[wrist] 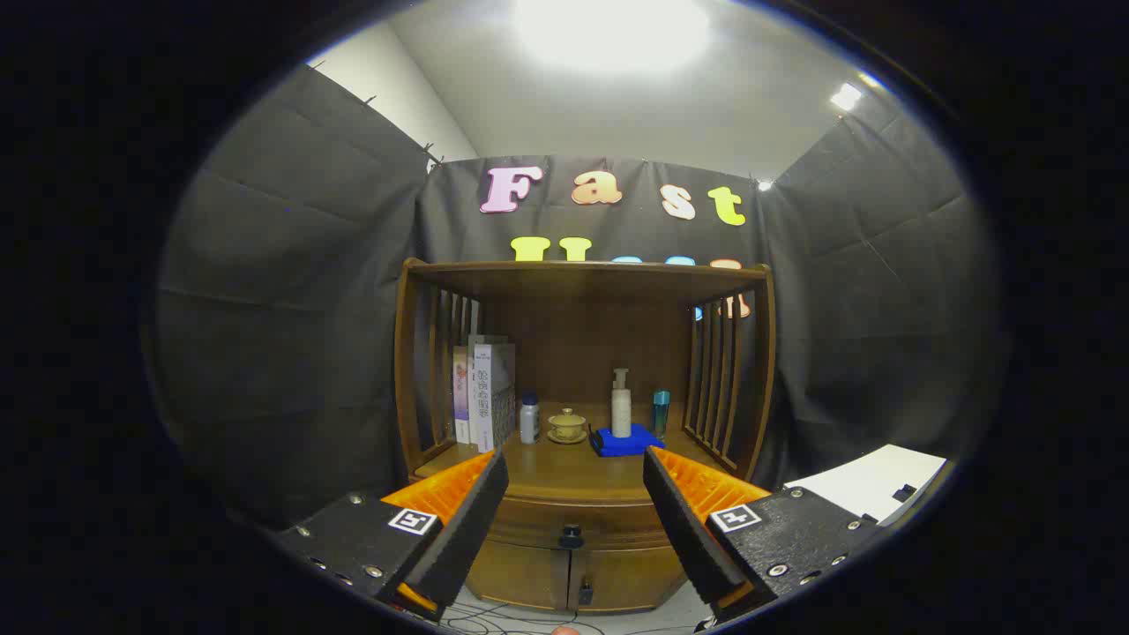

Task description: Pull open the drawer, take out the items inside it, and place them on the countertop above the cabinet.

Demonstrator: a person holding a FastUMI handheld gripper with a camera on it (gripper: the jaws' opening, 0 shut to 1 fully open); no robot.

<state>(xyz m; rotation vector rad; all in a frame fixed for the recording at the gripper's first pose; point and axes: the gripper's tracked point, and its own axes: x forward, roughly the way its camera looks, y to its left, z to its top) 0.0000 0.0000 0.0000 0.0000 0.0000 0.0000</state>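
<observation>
A brown wooden cabinet point(582, 370) stands ahead against the booth wall. Its drawer point(573, 522) is closed, with a dark round knob point(571, 534) at the middle of its front, seen between my fingers. The countertop point(564, 472) above the drawer lies just beyond the fingertips. My gripper point(575, 467) is open, with nothing between its fingers, some way back from the cabinet and roughly level with the drawer. The drawer's inside is hidden.
On the countertop stand several books point(481, 392) at the left, a small white bottle point(529, 418), a lidded cup on a saucer point(566, 426), a pump bottle point(621, 406) on a blue pad point(628, 442) and a teal bottle point(661, 411). Cabinet doors point(573, 578) sit below. A white surface point(873, 481) lies right.
</observation>
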